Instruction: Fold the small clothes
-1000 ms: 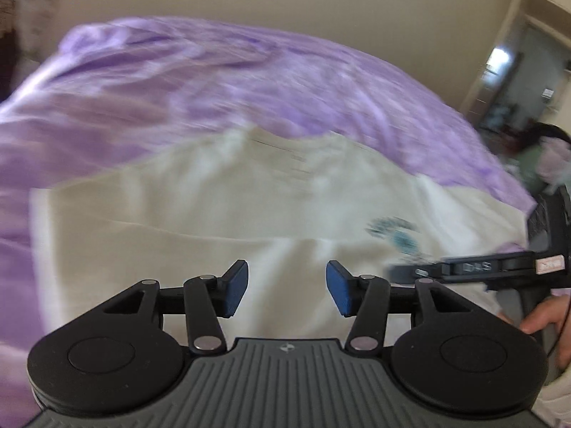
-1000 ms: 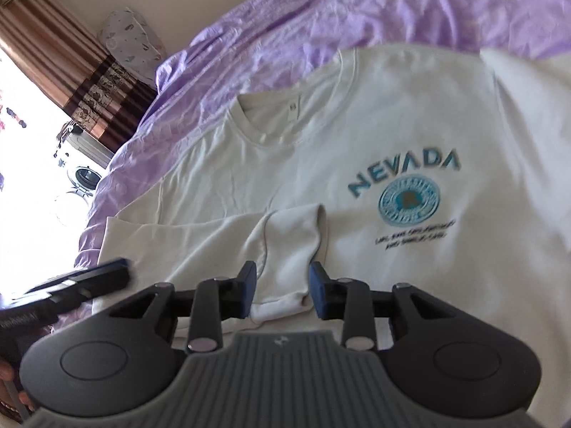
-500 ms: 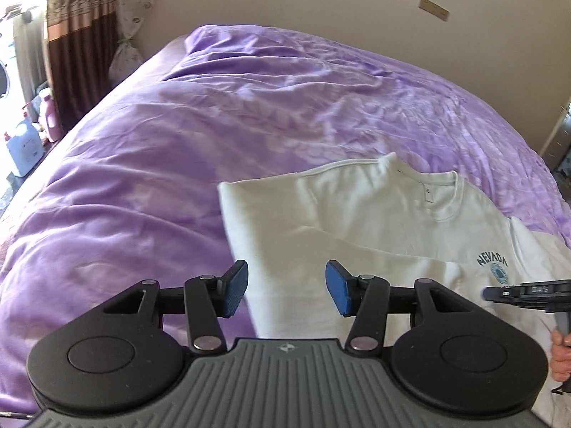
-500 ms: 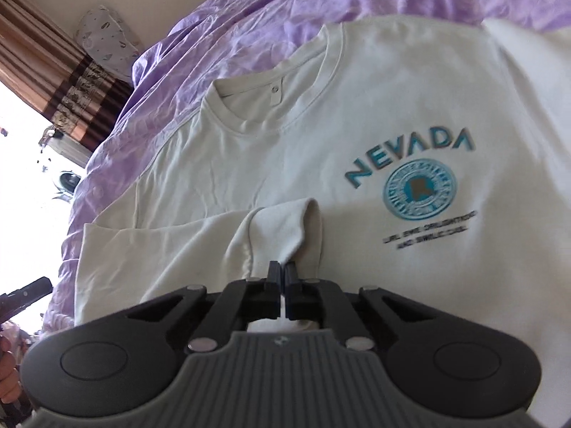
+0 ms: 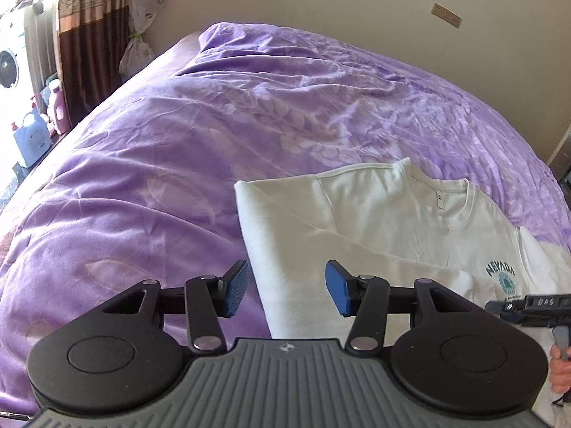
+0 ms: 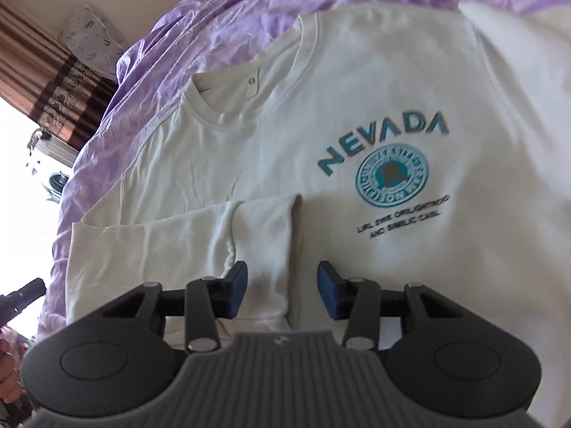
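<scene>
Left wrist view: the left gripper (image 5: 285, 290) hangs with its blue pads spread wide and nothing between them, over the near left edge of the sweatshirt (image 5: 374, 221). The cream sweatshirt lies flat on the purple bedspread (image 5: 178, 142), its left side folded in to a straight edge, collar toward the wall. Right of the sweatshirt's folded sleeve, the tip of the right gripper (image 5: 528, 305) shows, with a hand (image 5: 560, 374) below it. A curtain (image 5: 89, 28) hangs far left of the sweatshirt, a blue jug (image 5: 32, 139) beneath it.

Right wrist view: the right gripper (image 6: 282, 285) has just been opening; its pads stand apart, pressing on nothing, with the cuff (image 6: 264, 249) of the folded sleeve below and between them. The sweatshirt (image 6: 357, 100) fills the view on the bedspread (image 6: 214, 10), and its "NEVADA" print (image 6: 385, 142) lies right of the cuff.
</scene>
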Demonstrator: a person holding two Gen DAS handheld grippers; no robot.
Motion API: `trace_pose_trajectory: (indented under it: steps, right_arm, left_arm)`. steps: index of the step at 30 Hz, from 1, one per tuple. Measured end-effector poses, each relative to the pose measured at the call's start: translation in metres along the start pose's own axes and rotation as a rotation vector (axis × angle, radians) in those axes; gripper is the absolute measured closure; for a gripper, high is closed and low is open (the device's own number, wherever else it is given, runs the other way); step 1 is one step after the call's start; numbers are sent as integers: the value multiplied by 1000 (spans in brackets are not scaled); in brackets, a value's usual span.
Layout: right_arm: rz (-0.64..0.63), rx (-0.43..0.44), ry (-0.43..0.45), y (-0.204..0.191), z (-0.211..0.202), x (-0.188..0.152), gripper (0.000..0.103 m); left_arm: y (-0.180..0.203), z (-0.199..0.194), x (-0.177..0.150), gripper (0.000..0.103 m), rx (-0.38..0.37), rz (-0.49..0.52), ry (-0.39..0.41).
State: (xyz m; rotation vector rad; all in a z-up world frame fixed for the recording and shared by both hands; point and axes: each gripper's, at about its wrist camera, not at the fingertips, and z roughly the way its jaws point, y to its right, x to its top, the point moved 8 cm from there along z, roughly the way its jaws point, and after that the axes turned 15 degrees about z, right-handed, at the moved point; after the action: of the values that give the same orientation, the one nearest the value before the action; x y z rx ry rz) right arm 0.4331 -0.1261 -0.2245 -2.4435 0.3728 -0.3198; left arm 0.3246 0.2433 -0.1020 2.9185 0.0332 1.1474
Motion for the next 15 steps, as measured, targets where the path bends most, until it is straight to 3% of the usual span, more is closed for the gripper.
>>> trace_pose_trajectory:
  steps: [2, 3, 7, 15]
  right_arm:
    - [30, 35, -31, -2, 8, -3, 97]
    - [42, 40, -32, -4, 10, -4, 100]
    - [-69, 68, 30, -44, -14, 4, 102]
    - [-336, 268, 228, -202, -134, 40, 102]
  left_arm:
    - [-5, -1, 1, 44, 12, -17, 3]
    - [-8, -2, 1, 44, 19, -22, 5]
    - [-19, -5, 3, 45, 45, -40, 7]
    - [-29, -7, 11, 46, 48, -96, 25]
